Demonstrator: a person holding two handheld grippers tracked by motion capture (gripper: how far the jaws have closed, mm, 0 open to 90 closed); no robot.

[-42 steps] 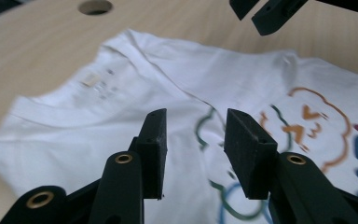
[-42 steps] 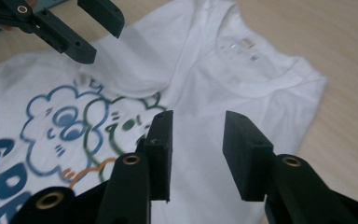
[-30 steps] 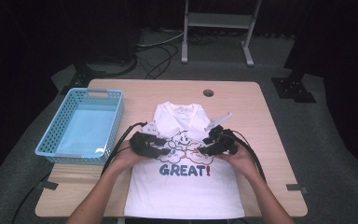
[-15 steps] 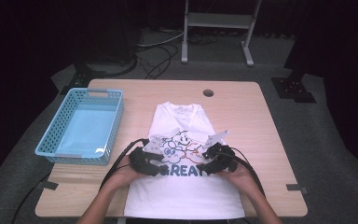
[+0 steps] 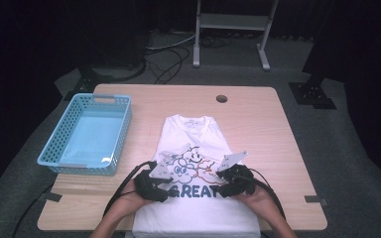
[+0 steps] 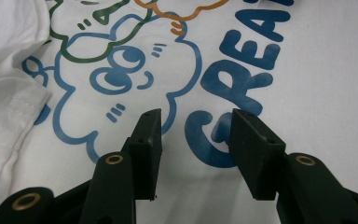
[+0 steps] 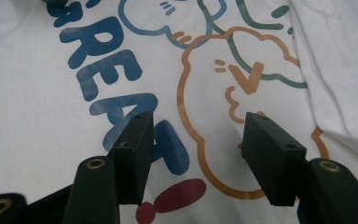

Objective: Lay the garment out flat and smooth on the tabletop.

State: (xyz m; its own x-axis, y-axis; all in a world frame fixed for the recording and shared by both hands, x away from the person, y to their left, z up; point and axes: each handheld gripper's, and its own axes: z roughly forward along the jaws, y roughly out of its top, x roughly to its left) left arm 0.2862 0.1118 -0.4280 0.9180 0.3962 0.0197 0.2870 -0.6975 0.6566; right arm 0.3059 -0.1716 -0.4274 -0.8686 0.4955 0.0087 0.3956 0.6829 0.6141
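- White shirt lies flat, printed side up, at the near-middle of the surface, hem at the near edge, collar toward the far edge; both sleeves are already folded in over the body.
- Left gripper is over the shirt's near-left part, by the "G" of the print; jaws half apart, nothing between them, just above the cloth in the left gripper view.
- Right gripper is over the near-right part, by the end of "GREAT!"; its jaws have just been opening, now half apart with no cloth pinched between them.
- Change: a second ago both hands were up by the cartoon print mid-shirt; now both have come back toward the near edge, side by side, and slightly lower.
- Meaning: sleeve folds look done; hands seem to be heading for the hem, probably to grab it at two points and fold the lower half up toward the collar.
- No grip on the shirt yet.
- Blue basket sits at the left edge of the surface, well apart from the shirt, likely the drop spot once folded.
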